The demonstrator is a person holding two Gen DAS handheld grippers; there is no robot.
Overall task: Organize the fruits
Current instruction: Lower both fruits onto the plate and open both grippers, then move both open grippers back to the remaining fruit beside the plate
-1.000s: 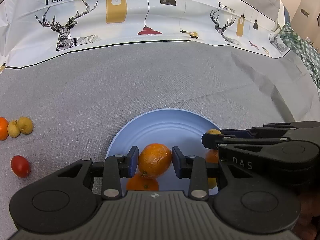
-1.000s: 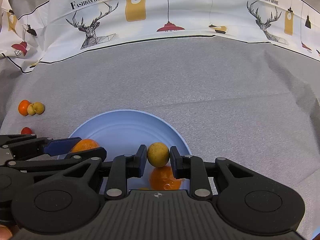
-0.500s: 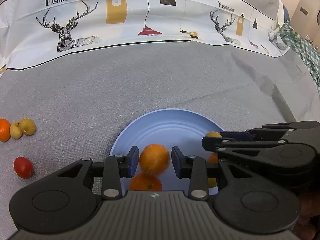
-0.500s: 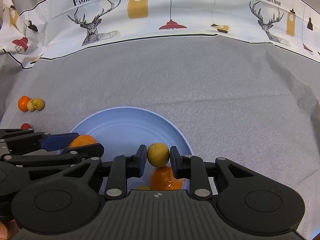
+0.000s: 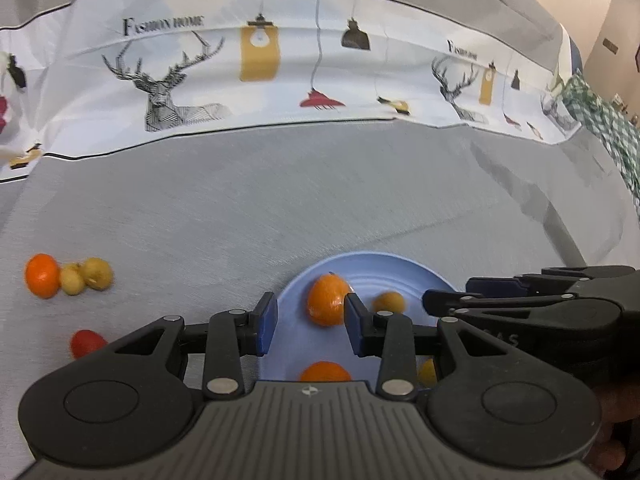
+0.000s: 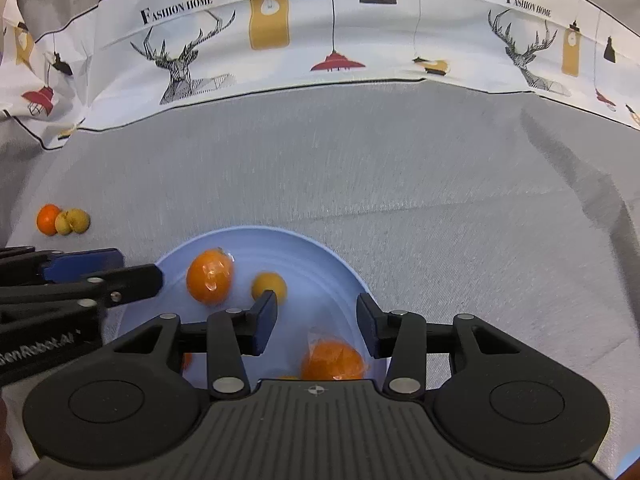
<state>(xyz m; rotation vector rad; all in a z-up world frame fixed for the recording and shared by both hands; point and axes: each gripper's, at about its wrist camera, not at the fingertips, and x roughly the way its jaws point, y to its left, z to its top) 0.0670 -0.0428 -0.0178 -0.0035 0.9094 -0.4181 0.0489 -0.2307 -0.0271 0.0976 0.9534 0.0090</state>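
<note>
One grey woven tablecloth [image 6: 400,184] with a creased white printed border covers the table. On it sits a round, smooth pale-blue plate [image 6: 340,268] with faint concentric ridges. It holds a glossy orange [image 6: 209,277], a small matte yellow fruit [image 6: 267,285] just beside it, and another orange [image 6: 332,362] at the near edge, partly hidden. The left gripper [image 5: 307,324] stands partly open over the plate, holding nothing. The right gripper [image 6: 316,322] has just been opening; its jaws stand apart and empty. Well apart on the cloth lie a loose orange [image 5: 41,275], two yellowish fruits [image 5: 86,276] touching it, and a small red fruit [image 5: 86,343].
</note>
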